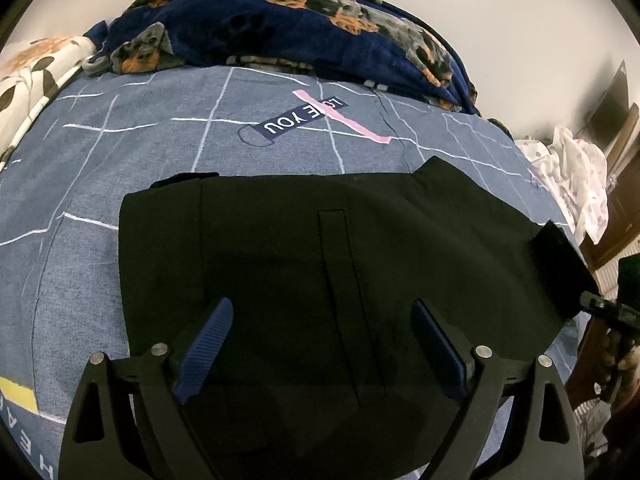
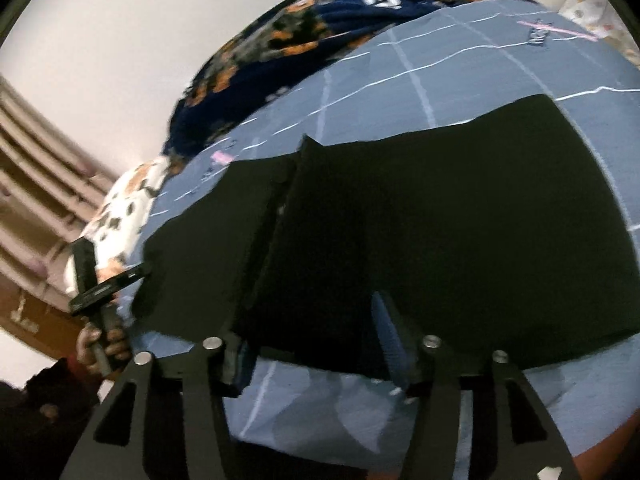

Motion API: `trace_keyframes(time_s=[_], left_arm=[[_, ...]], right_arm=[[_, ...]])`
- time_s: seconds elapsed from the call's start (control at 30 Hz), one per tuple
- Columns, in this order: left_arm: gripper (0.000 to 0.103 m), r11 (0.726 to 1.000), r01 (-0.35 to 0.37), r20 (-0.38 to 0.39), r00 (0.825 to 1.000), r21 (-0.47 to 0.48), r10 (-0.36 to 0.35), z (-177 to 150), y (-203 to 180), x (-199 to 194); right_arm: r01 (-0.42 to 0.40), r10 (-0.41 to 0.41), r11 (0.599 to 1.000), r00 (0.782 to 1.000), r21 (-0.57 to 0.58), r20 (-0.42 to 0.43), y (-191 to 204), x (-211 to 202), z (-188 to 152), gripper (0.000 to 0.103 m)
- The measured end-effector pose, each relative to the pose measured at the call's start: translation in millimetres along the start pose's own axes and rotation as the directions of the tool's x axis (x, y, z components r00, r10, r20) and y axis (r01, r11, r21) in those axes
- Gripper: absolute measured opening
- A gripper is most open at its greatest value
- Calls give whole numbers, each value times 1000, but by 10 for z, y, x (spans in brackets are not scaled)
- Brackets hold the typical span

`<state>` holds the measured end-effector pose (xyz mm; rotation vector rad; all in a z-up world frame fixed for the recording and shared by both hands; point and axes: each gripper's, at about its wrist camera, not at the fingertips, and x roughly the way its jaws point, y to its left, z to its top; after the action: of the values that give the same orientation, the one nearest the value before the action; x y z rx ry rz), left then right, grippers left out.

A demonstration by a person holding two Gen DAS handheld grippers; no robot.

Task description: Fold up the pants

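Black pants [image 1: 304,264] lie folded flat on the blue-grey bed sheet [image 1: 120,152]. My left gripper [image 1: 320,344] hovers over their near part with jaws wide open and empty; blue pads [image 1: 208,344] show on both sides. In the right wrist view the pants [image 2: 460,220] fill the middle, with a fold ridge running down the left part. My right gripper [image 2: 316,344] is open at the pants' near edge, with nothing between its fingers. The other gripper shows at the left edge of that view [image 2: 96,280], held in a hand.
A navy dog-print blanket [image 1: 304,24] is heaped at the far side of the bed. A floral pillow [image 1: 32,76] lies at the far left. White dotted cloth [image 1: 572,176] hangs at the right, by dark wooden furniture [image 1: 616,120].
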<state>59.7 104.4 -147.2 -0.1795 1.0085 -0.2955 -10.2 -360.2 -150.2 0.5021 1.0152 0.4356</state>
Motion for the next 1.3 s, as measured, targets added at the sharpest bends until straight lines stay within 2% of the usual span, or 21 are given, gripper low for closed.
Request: trace_keyframes(time_s=[0.03, 0.13, 0.23, 0.33, 0.47, 0.6, 0.7, 0.8, 0.83, 0.93, 1.07, 1.1, 1.2, 1.3], left_arm=[[91, 1000, -1, 0, 1000, 2, 1, -2, -7, 2], [91, 1000, -2, -2, 1000, 6, 2, -4, -13, 3], [91, 1000, -2, -1, 1000, 5, 2, -3, -15, 3], [91, 1000, -3, -2, 1000, 6, 3, -2, -12, 3], [92, 1000, -4, 0, 1000, 11, 4, -4, -24, 5], [92, 1000, -5, -4, 1000, 18, 5, -1, -35, 8], [92, 1000, 0, -3, 1000, 16, 0, 0, -26, 2], [92, 1000, 4, -2, 1000, 2, -4, 7, -39, -19], [92, 1000, 23, -7, 1000, -12, -23, 14, -41, -34], [92, 986, 154, -26, 987, -61, -156, 58, -111, -85], [92, 982, 184, -64, 981, 37, -182, 142, -516, -83], [92, 977, 207, -80, 976, 49, -202, 164, -606, -53], [92, 951, 306, -132, 945, 40, -299, 270, -926, 137], [92, 929, 371, -171, 915, -3, -366, 397, -1172, 380]], right_arm=[[-21, 21, 1000, 1000, 2, -1, 8, -7, -6, 57], [-166, 166, 984, 986, 65, 1, -68, -53, -34, 59], [-341, 342, 920, 939, 191, 33, -234, -89, -52, 60], [-400, 385, 875, 916, 271, 110, -394, -166, -65, 60], [-427, 395, 850, 904, 308, 164, -470, -231, -74, 60], [-457, 433, 827, 889, 327, 148, -448, -154, -91, 60], [-493, 491, 784, 864, 377, 109, -424, -56, -138, 60], [-517, 519, 746, 846, 420, 118, -427, -10, -198, 60], [-512, 515, 741, 848, 434, 120, -432, 4, -208, 60], [-498, 502, 728, 855, 471, 129, -488, 10, -239, 60], [-502, 499, 679, 851, 536, 165, -601, -49, -321, 60], [-501, 495, 667, 851, 551, 175, -607, -65, -349, 60], [-514, 503, 631, 841, 581, 199, -582, -49, -407, 60], [-498, 484, 624, 851, 602, 202, -534, 5, -406, 60]])
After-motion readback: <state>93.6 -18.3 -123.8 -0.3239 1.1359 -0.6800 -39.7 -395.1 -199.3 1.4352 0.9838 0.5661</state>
